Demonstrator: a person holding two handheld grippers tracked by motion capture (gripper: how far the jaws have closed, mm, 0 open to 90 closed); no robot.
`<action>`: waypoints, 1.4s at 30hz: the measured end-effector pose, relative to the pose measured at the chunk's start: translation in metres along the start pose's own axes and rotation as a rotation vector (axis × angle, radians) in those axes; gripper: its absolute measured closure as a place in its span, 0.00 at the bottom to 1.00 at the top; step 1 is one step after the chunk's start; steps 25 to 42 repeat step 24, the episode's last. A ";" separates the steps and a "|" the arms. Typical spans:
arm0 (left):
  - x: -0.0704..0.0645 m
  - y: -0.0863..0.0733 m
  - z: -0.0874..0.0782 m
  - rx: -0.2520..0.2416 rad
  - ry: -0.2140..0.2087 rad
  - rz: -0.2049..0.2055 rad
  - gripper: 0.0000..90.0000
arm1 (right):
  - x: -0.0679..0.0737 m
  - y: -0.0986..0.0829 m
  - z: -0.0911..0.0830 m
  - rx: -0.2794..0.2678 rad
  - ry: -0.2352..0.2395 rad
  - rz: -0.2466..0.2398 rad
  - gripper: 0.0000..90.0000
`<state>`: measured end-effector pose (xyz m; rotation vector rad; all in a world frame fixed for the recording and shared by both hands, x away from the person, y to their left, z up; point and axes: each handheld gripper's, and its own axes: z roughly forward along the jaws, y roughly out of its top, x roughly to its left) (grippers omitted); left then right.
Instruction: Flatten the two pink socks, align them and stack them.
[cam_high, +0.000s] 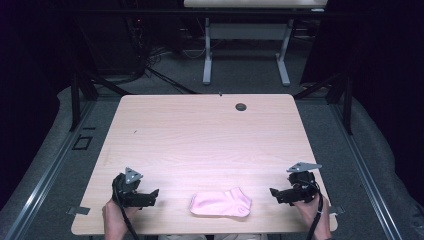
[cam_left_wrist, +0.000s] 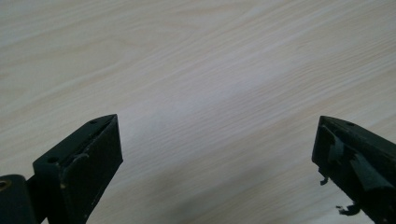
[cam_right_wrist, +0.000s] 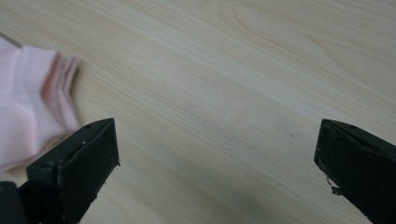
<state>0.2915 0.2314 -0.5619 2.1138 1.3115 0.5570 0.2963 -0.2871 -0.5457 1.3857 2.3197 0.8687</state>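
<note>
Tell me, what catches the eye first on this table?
A pink sock lies flat near the front edge of the pale wooden table, the one spot of colour. A black tool flanks it on each side, the left tool and the right tool, both hand-held, jaws open, touching nothing.

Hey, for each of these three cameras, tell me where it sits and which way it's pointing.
High view: above the person's side, looking forward and down on the table; both hands, left gripper and right gripper show.
Left gripper view: rides the left gripper, looking along its open fingers at bare wood.
Right gripper view: rides the right gripper, fingers open, sock at its left.
Shared: high and right gripper views both show the sock.
</note>
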 end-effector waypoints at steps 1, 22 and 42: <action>0.004 -0.003 0.003 0.003 0.002 -0.013 0.01 | -0.005 -0.003 0.002 0.001 -0.002 0.008 0.00; 0.026 -0.023 0.022 -0.055 0.006 -0.071 0.00 | -0.038 -0.041 0.021 -0.104 -0.109 0.056 0.00; 0.026 -0.023 0.022 -0.055 0.006 -0.070 0.00 | -0.038 -0.042 0.021 -0.105 -0.106 0.053 0.00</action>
